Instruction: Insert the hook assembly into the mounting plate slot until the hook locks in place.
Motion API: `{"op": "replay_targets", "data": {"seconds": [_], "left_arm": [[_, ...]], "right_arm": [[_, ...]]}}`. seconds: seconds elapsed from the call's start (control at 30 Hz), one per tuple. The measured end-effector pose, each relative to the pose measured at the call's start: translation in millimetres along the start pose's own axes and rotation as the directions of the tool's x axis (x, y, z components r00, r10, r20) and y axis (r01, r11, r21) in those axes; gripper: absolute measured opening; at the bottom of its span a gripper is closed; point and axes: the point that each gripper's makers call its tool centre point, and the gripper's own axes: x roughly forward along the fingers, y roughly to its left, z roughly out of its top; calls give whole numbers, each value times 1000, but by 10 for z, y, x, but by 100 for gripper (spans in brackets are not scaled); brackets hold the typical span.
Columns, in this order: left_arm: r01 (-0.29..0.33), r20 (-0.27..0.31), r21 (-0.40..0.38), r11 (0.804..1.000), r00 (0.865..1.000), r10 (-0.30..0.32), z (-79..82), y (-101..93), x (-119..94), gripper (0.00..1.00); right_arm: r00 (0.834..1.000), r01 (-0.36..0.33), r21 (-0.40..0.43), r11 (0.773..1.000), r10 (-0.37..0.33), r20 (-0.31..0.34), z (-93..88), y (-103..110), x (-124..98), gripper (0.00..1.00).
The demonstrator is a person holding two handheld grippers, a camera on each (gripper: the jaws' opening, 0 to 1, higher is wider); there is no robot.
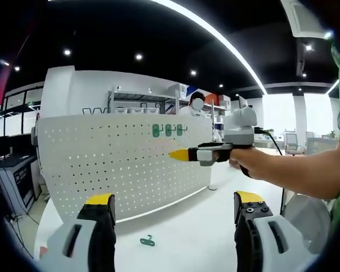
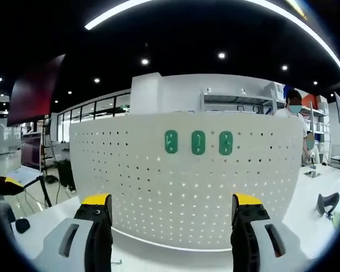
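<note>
Spread wide and empty, the left tool (image 1: pixel 174 209) hangs over the white counter (image 1: pixel 181 226), where one green hook (image 1: pixel 147 241) lies flat just ahead of its jaws and in front of the pegboard (image 1: pixel 119 164). By my reading, the left tool is nearer that hook and should fetch it. The right tool (image 2: pixel 173 211), also released and empty, faces the pegboard squarely, below three green hooks (image 2: pixel 198 142) already seated upright in its upper rows.

shelving rack (image 1: pixel 141 99) behind board | masked person (image 2: pixel 294 107) standing | dark object (image 2: pixel 327 203), possibly a tool, on table (image 2: pixel 314 212)
</note>
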Motion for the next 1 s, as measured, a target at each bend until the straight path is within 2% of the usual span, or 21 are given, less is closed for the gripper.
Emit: {"op": "replay_targets", "data": {"seconds": [0.6,0.8,1.0], "left_arm": [[-45,-71,7,999,996,46,-303,9,28,88],[-55,-80,11,998,995,56,-325,-14,9,87],[-61,-82,17,998,995,62,-308,-29,10,87]], "right_arm": [[996,-64,-18,998,63,-70,-386,159,-437,86],[990,-89,-26,996,85,-115,-583,179,-483,85],[985,-110,-33,993,105,-140,-695,193,-416,84]]}}
